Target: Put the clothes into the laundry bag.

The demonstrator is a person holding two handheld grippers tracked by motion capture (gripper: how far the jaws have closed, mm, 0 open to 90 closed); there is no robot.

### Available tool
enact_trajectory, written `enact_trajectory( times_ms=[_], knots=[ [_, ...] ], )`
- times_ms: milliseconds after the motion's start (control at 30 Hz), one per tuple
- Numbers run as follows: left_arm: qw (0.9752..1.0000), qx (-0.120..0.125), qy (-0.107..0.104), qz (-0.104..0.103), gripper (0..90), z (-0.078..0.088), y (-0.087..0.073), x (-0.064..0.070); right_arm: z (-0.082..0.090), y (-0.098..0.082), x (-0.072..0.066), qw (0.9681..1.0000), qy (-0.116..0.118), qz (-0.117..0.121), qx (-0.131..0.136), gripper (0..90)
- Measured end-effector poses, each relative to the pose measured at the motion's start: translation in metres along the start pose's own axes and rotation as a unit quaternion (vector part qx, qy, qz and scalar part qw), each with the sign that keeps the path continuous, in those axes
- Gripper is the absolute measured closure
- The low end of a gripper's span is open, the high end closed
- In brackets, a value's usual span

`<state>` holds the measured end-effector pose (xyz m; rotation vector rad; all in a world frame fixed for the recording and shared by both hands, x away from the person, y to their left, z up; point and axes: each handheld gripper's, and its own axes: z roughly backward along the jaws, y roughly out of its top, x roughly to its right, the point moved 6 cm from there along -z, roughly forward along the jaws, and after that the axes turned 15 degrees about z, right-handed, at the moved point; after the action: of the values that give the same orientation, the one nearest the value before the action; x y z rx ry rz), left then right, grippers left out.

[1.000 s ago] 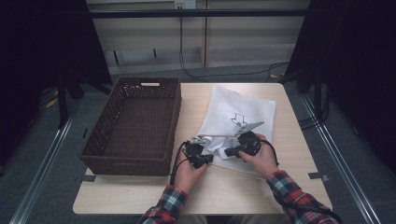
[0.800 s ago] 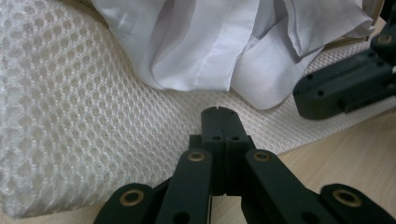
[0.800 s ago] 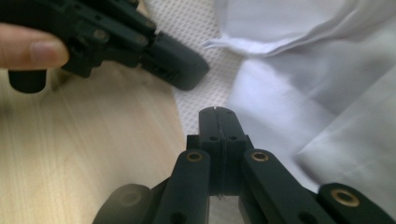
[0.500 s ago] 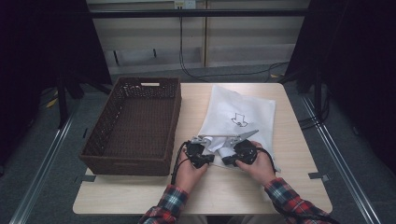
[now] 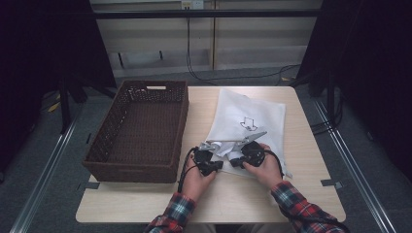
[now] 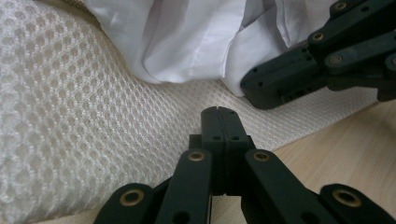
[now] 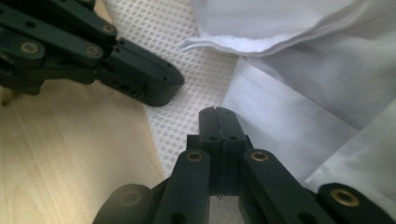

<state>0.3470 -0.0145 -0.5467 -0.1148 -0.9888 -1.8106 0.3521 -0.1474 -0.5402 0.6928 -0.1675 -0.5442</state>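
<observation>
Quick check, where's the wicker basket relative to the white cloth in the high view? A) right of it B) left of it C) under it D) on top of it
B: the wicker basket stands on the table's left half, apart from the white cloth to its right.

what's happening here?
A person works at the near edge of a white garment lying on a mesh sheet on the table. The left gripper and right gripper are both shut with nothing visibly pinched, tips close together at the crumpled hem. A brown wicker basket sits left.
</observation>
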Motion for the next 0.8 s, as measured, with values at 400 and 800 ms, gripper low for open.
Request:
enact_trajectory(
  times_ms=[400,800],
  knots=[
    [1.0000,-0.002,-0.009,0.003,90.0,0.000,0.000,-0.001,-0.001,0.003,0.014,0.9997,-0.020,-0.012,0.005,90.0],
    [0.9998,0.002,-0.015,0.009,90.0,0.000,-0.001,-0.001,-0.002,0.005,0.020,0.9996,-0.021,-0.016,0.011,90.0]
  ],
)
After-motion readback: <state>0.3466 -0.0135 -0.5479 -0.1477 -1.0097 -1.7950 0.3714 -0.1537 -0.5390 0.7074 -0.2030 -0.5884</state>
